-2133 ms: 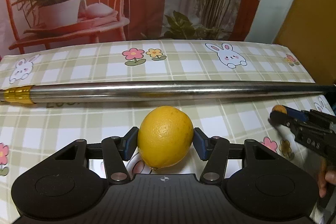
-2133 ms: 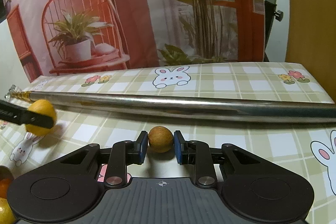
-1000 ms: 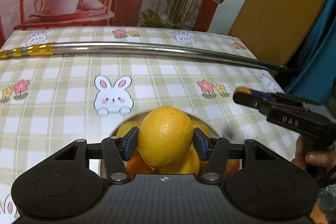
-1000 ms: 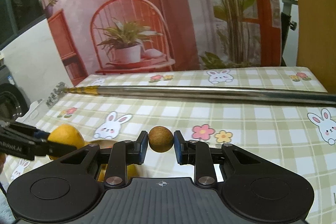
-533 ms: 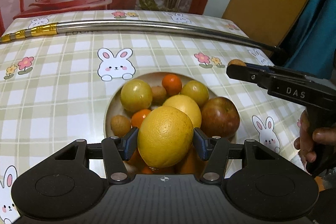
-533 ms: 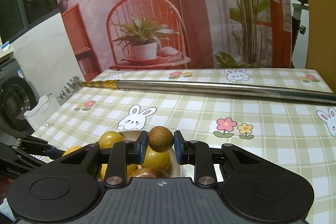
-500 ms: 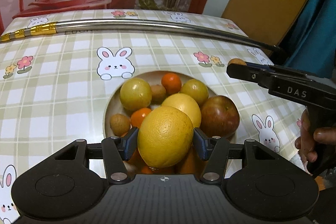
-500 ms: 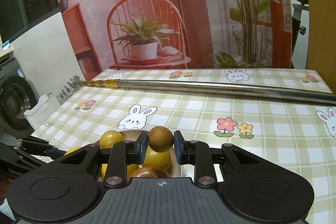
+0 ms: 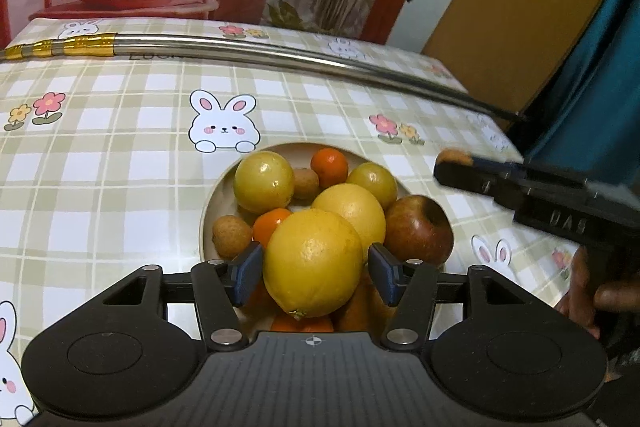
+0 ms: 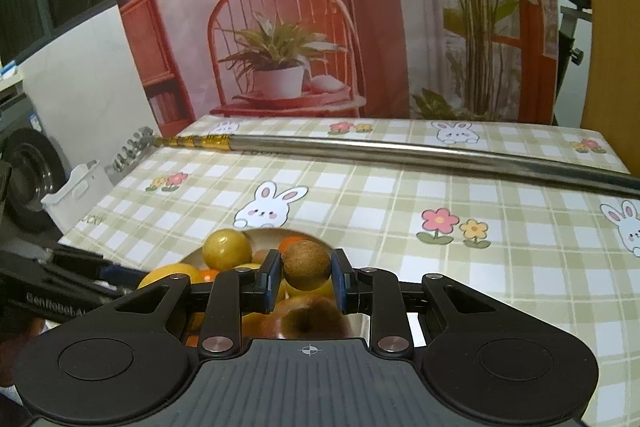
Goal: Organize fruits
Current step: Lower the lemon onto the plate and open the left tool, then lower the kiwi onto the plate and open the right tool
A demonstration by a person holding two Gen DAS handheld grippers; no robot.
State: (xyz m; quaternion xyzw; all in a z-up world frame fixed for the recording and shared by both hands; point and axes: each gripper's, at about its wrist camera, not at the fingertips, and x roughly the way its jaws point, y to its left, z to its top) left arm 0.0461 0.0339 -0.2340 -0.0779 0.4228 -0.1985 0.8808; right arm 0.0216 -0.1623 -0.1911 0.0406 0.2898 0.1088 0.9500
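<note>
Left wrist: bowl [image 9: 216, 195] brought under both grippers since a second ago. Lemon [image 9: 313, 263] clamped by left fingers [image 9: 247, 273], brown fruit [image 10: 307, 264] by right; release likely next.

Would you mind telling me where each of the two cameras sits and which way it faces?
Left wrist: sits on the left gripper, looking forward and down over the large yellow citrus it holds to the pale fruit bowl; the right gripper and a hand show at right.
Right wrist: sits on the right gripper, looking over its small brown round fruit across the checked tablecloth; the left gripper shows at left.
Shared: bowl, long steel pole.
</note>
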